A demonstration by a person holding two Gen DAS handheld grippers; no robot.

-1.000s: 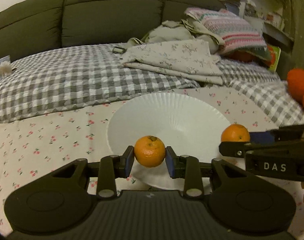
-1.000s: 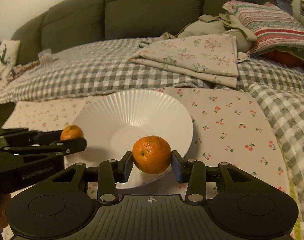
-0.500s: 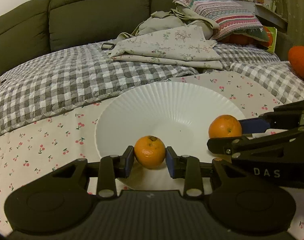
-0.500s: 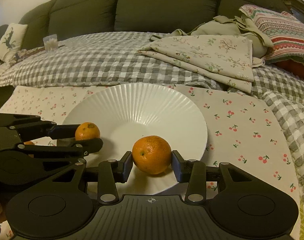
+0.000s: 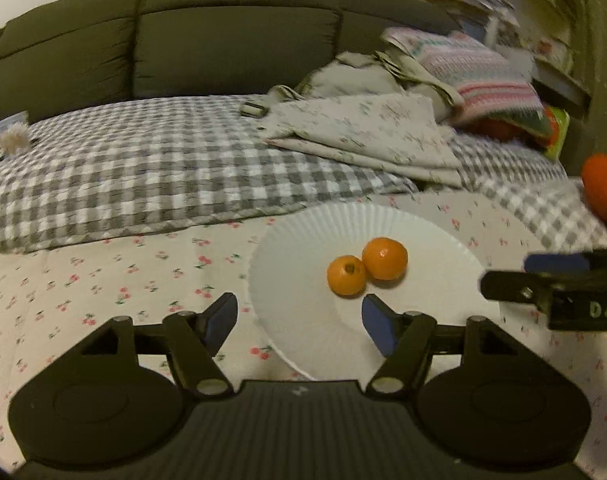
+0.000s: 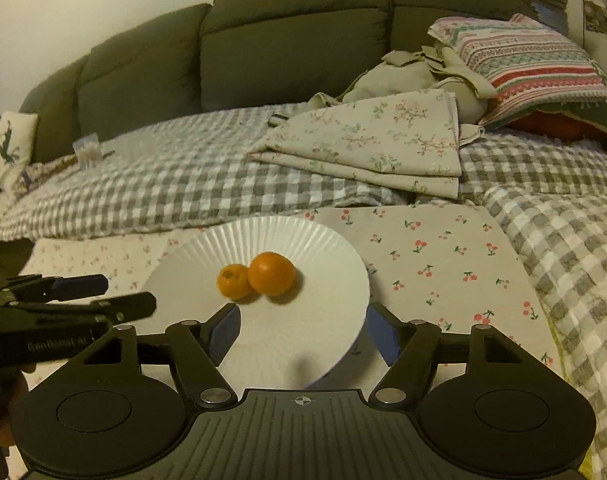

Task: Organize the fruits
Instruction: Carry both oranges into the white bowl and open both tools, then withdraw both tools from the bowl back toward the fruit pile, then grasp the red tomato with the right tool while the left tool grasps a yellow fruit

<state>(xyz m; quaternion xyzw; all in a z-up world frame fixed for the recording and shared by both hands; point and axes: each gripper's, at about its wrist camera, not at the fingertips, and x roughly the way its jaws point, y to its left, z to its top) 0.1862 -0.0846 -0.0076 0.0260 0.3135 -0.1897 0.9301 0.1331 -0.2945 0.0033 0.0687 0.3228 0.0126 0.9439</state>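
Two oranges, a smaller orange (image 5: 346, 275) touching a larger orange (image 5: 384, 259), sit on one white plate (image 5: 287, 280) on a cherry-print cloth (image 5: 103, 280); left gripper (image 5: 299, 320) and right gripper (image 6: 301, 330) both spread wide, empty

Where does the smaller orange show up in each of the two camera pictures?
Left wrist view: smaller orange sits mid-plate, left of and touching the bigger orange.
Right wrist view: smaller orange again lies left of the bigger orange.
Shared landmark: the white ribbed plate.
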